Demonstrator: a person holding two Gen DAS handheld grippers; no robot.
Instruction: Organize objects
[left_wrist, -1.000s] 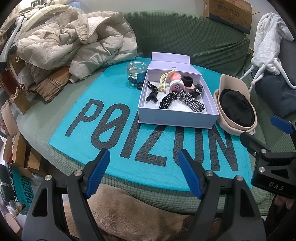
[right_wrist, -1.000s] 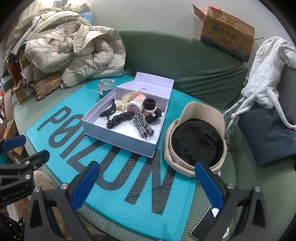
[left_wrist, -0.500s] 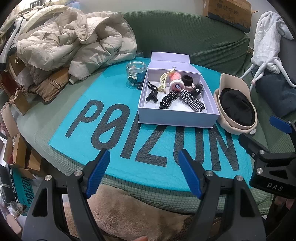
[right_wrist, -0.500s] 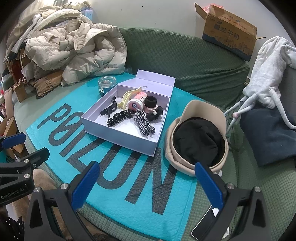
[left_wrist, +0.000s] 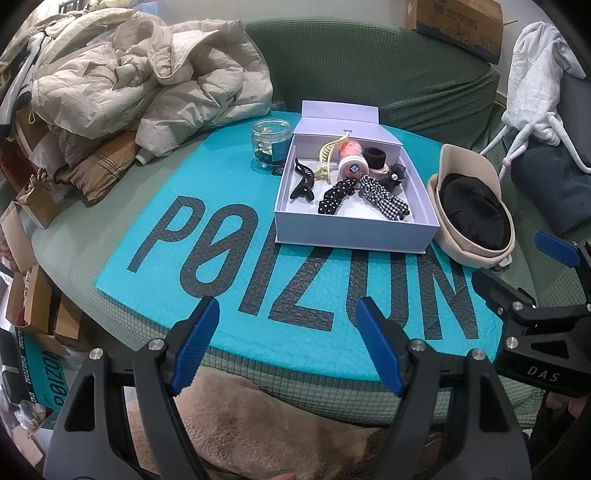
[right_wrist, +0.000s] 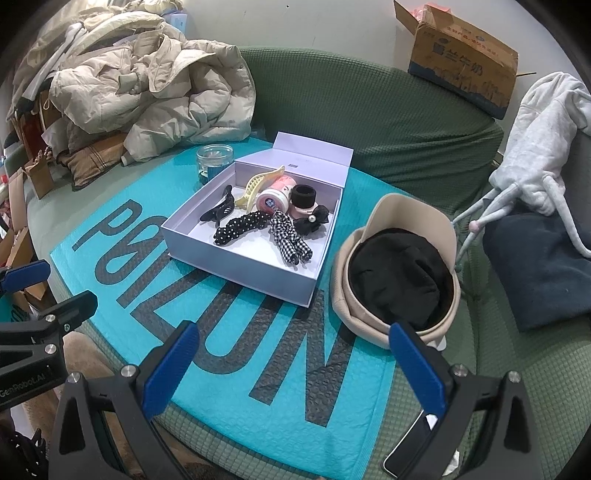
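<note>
Left gripper (left_wrist: 286, 343): jaws wide, empty, above teal mat (left_wrist: 229, 295). Right gripper (right_wrist: 295, 363): jaws wide, empty. Lavender box (left_wrist: 354, 232) of hair accessories beside beige hat (left_wrist: 476, 251).

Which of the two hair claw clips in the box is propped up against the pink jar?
The cream claw clip: it leans tilted against the pink jar, while the black claw clip lies flat on the box floor.

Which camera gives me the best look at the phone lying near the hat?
The right wrist view. The phone lies at the bottom edge on the green cover, partly behind the right gripper, below the hat. The left wrist view does not show it.
</note>
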